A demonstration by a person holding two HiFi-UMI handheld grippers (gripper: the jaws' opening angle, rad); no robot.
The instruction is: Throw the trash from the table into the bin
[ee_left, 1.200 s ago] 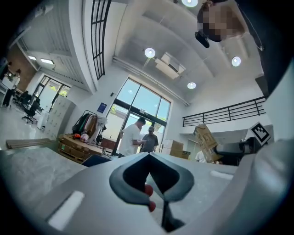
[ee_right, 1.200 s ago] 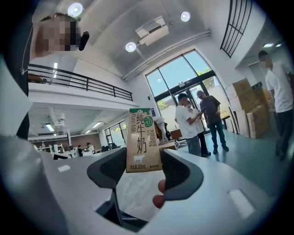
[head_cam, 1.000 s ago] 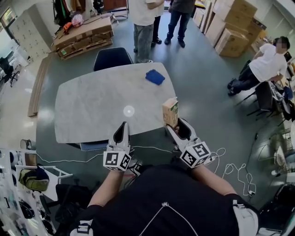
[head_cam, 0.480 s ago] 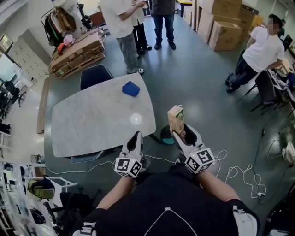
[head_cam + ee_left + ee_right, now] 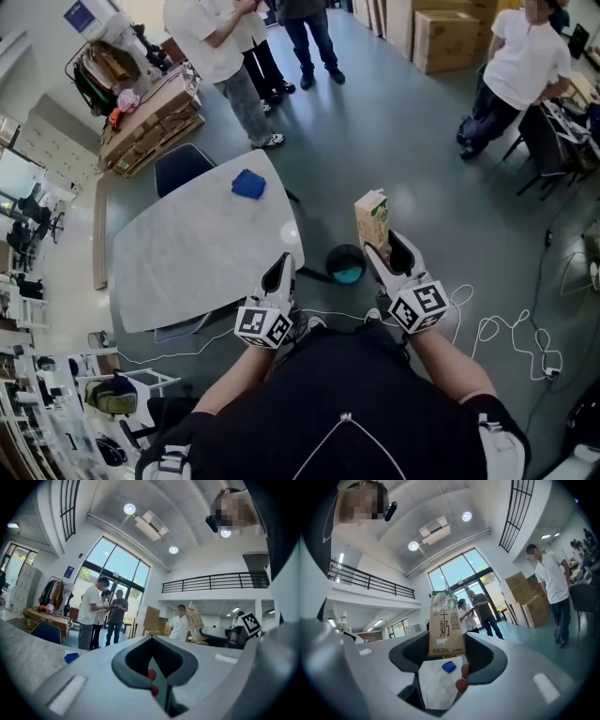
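My right gripper [image 5: 380, 246] is shut on the base of an upright tan-and-green milk carton [image 5: 372, 218], held off the table's right edge. In the right gripper view the carton [image 5: 446, 626] stands between the dark pads. A round dark bin [image 5: 347, 264] with a teal inside sits on the floor just left of and below the carton. My left gripper [image 5: 278, 275] hangs shut and empty by the corner of the white marble table [image 5: 187, 258]. A blue folded thing [image 5: 248, 184] lies at the table's far end. The carton [image 5: 194, 618] also shows in the left gripper view.
A dark chair [image 5: 183, 167] stands behind the table. Two people [image 5: 225, 47] stand beyond it, and another [image 5: 520, 56] sits at the upper right near cardboard boxes [image 5: 441, 28]. White cables [image 5: 497, 328] trail over the floor on the right. A rack [image 5: 56, 412] stands at the lower left.
Both grippers have swung right, away from the table, with the carton still held. The table slid left in view and the bin came into sight between the grippers.
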